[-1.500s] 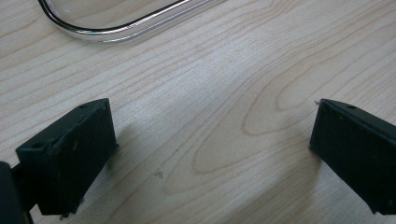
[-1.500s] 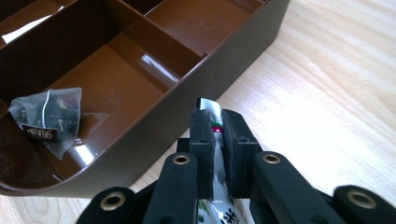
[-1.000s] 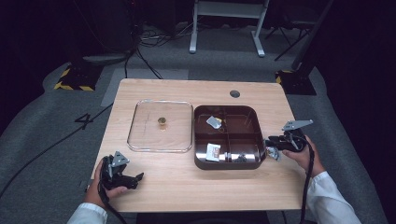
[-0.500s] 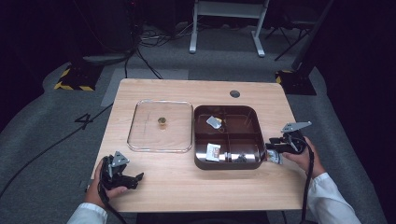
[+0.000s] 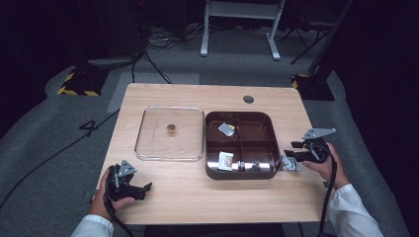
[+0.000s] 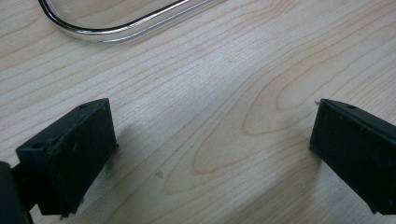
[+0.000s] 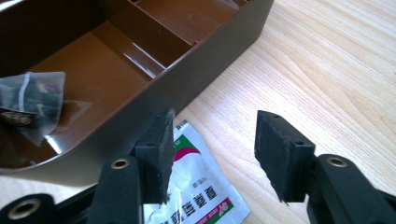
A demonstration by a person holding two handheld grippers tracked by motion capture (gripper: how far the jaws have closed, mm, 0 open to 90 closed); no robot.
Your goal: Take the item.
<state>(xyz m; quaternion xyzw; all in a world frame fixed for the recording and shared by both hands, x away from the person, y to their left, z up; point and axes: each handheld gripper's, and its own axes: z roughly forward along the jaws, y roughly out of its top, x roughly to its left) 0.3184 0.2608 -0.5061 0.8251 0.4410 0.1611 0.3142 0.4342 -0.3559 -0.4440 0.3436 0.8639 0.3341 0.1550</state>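
Beside the brown tray's [image 7: 187,88] outer wall, a sachet [image 7: 196,196] lies flat.

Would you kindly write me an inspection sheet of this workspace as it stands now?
Surface: wooden table, with a round hole near the far edge.
Job's things: brown tray with compartments, holding packets; sachet on the table by its right wall; clear lid to its left, knob up.
Clutter: nothing seen.
Grippers: left gripper open over bare wood near the front left corner; right gripper open, one jaw over the sachet.
Cables: one trails from each gripper; more lie on the floor behind.
Surroundings: dark room, grey floor, white stand, hazard-striped base.
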